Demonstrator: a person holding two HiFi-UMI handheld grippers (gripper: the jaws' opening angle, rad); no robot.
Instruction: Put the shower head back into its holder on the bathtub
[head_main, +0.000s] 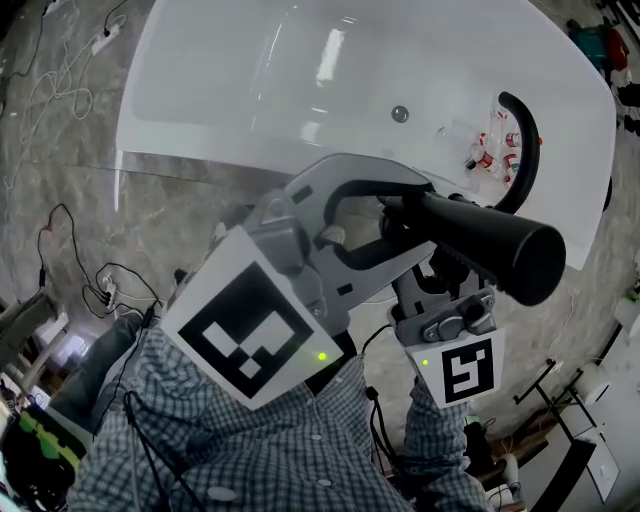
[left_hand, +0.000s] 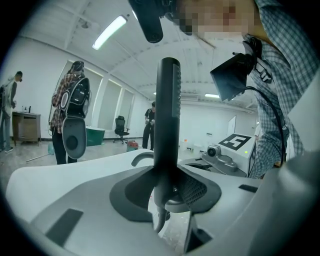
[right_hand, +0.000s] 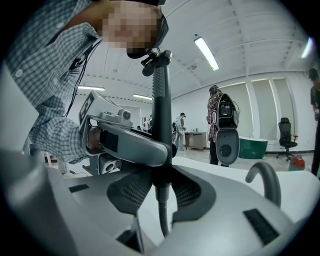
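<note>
White bathtub (head_main: 200, 110), empty, with a black arched spout (head_main: 522, 140) among small fittings on its far rim; the holder itself cannot be picked out. Left gripper (left_hand: 170, 192) and right gripper (right_hand: 161, 187) both clamp the black shower head (head_main: 490, 240) by its handle, above the floor and well apart from the rim. The hose (right_hand: 161, 215) hangs below the jaws.

Likely hazards:
- The two hands drifting apart could twist the handle loose.
- The slack hose could snag.
- The head could strike the spout.
</note>
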